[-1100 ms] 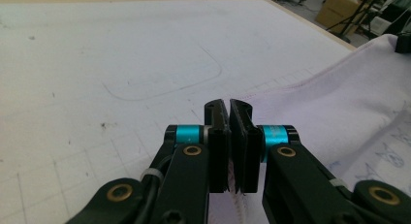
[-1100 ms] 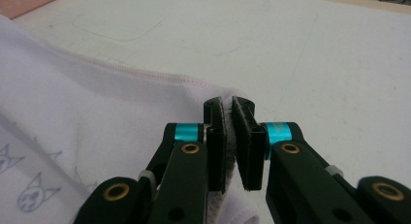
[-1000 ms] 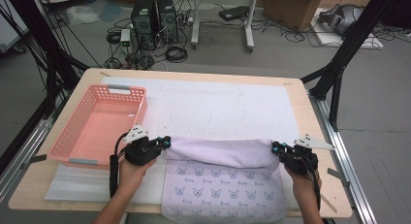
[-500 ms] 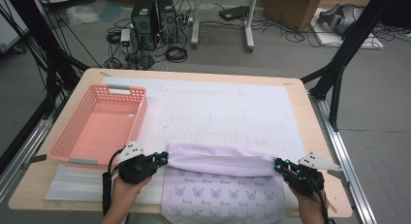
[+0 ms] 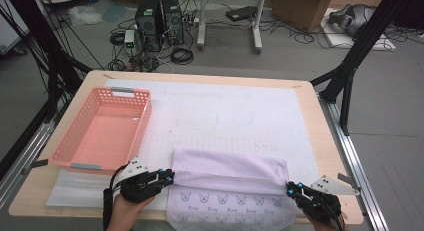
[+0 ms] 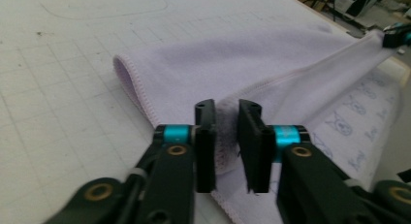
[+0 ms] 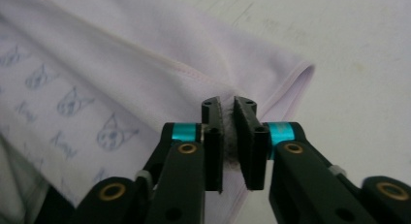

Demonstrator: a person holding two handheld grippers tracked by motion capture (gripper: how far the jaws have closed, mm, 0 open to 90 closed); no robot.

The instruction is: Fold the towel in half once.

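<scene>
A lilac towel printed with small cat faces lies at the table's near edge, its far half folded over toward me. My left gripper is at the fold's left corner. Its jaws have just been opening, and in the left gripper view the towel's hem lies loose in a clear gap between them. My right gripper is at the fold's right corner. Its jaws have also just been opening and stand a little apart around the towel edge.
A pink plastic basket stands at the left of the table. A white gridded mat covers the tabletop beyond the towel. Black frame legs, computers and cables are on the floor behind.
Both hands have drawn back toward the near edge, bringing the folded half of the towel over the printed half. Both grippers' jaws have parted from the cloth.
</scene>
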